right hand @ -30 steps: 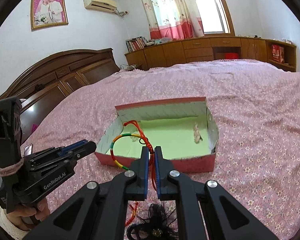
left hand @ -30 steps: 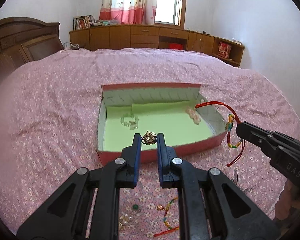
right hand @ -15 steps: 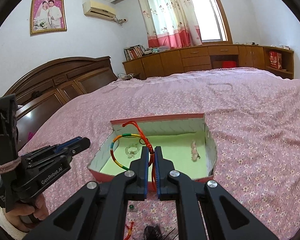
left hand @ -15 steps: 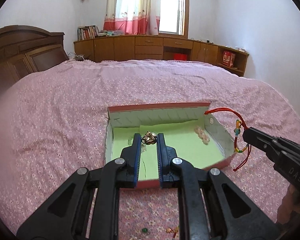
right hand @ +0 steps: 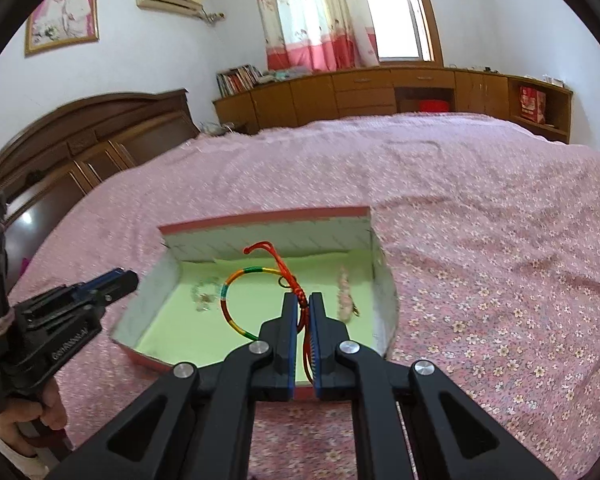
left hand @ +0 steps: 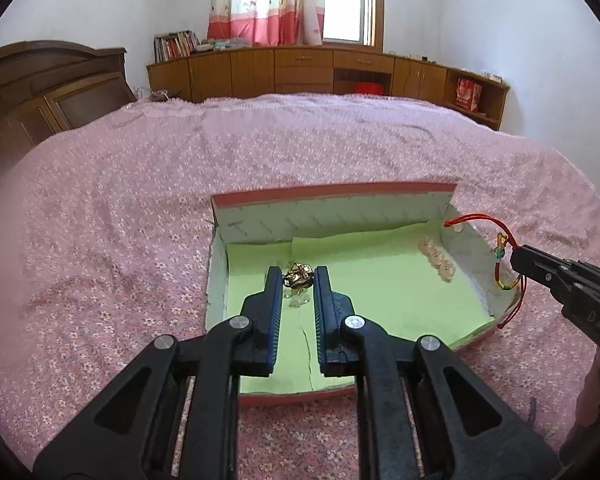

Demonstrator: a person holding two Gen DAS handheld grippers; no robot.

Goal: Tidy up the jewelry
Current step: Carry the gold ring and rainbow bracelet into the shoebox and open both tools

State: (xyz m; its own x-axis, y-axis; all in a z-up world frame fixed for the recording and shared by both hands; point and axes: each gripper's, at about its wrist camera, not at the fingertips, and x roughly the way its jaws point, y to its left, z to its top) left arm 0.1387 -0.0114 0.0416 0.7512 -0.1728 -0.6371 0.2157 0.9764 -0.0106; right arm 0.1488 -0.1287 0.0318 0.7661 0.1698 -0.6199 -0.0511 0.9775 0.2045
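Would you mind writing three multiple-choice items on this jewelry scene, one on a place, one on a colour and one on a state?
1. Where does the pale pink bracelet lie?
A. On the bedspread outside the box
B. In the box near its right wall
C. On the wooden cabinets

2. What colour lines the floor of the box?
A. Light green
B. Dark blue
C. Black

3. What is the state of the right gripper?
A. Wide open and empty
B. Shut on a gold ornament
C. Shut on the red cord bracelet

Answers:
1. B: the pale pink bracelet rests on the floor of the box beside its right wall.
2. A: the lining is light green.
3. C: the right gripper has its fingers closed on the red cord bracelet, while the left gripper holds the gold ornament.
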